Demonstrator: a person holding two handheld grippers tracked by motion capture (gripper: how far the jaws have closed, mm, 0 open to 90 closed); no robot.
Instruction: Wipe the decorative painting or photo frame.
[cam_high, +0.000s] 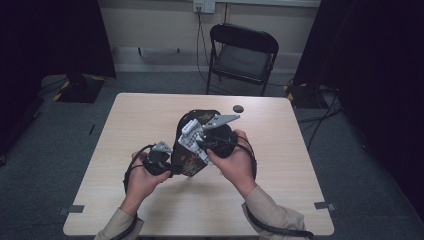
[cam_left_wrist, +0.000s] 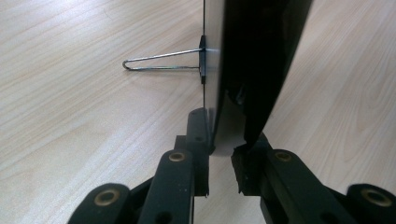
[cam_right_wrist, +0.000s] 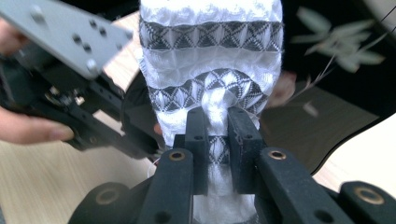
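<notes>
A: Entry, object in hand. What is the white thing (cam_right_wrist: 210, 60)?

B: A white knitted fabric piece with grey patterned bands, probably a sock. It hangs above the middle of the table (cam_high: 125, 130), raised over a black bag (cam_high: 192, 122) printed with pale leaves. In the right gripper view the fabric bunches between the two black jaws.

A: State of the right gripper (cam_right_wrist: 218, 122)?

B: Jaws pressed together, pinching a fold of the white fabric. In the high view the right gripper (cam_high: 197, 142) sits under its grey three-cornered plate, held up over the bag in the person's right hand (cam_high: 235, 160).

A: And the left gripper (cam_left_wrist: 225, 140)?

B: Also pressed together, clamped on the thin edge of the black bag. In the left gripper view that edge stands upright between the pads, and a binder clip (cam_left_wrist: 187, 60) is fixed to the same edge farther along, its wire handle lying out flat over the wood.

A: Left hand (cam_high: 145, 177)?

B: Low, near the table's front-left part, left gripper (cam_high: 167, 167) at the bag's near edge.

A: Surroundings?

B: A small dark round object (cam_high: 238, 108) lies near the table's far edge, well apart from the bag. A black folding chair (cam_high: 243, 55) stands beyond the table.
</notes>
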